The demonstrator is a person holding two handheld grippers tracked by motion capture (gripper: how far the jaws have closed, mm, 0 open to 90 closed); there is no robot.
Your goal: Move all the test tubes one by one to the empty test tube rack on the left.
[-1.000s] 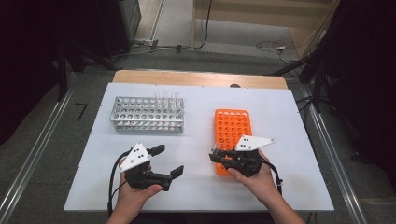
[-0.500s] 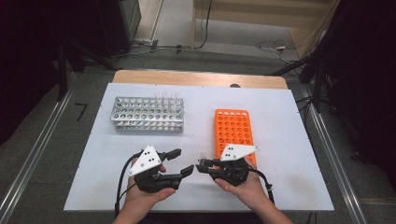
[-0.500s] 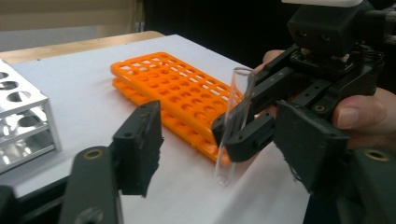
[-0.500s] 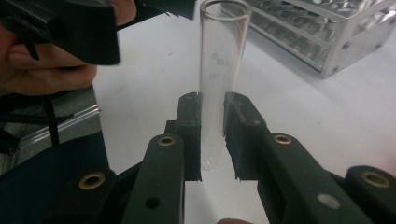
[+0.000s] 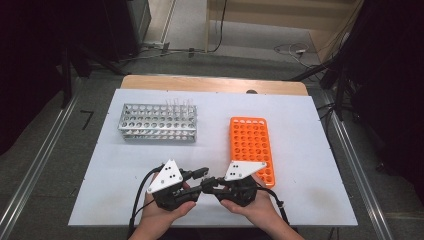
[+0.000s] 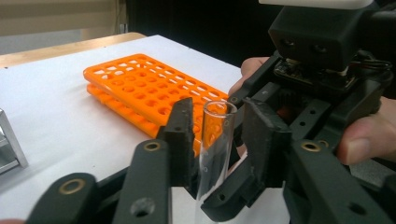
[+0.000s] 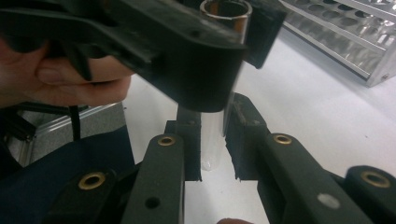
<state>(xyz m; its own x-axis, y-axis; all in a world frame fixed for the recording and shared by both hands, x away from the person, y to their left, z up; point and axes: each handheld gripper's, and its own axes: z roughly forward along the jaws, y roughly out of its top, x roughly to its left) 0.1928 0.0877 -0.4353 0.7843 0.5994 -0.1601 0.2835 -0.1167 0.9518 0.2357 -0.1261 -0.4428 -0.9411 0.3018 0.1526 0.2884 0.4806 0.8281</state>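
Clear glass test tube (image 6: 215,140): light, slick, breakable. Right gripper (image 7: 212,140) pinches its lower end; left gripper (image 6: 215,144), jaws just closing, clamps its upper part, orange rack (image 5: 251,147) at two o'clock.

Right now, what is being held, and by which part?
A clear glass test tube: the right gripper clamps its lower end; the left gripper's jaws, just closing, flank its upper part.

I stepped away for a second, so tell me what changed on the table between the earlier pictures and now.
The two hand-held grippers came together near the table's front edge. The left gripper has just been closing its jaws around the clear glass test tube that the right gripper holds by its lower end. The orange plastic tube rack and the silver metal tube rack stayed put.
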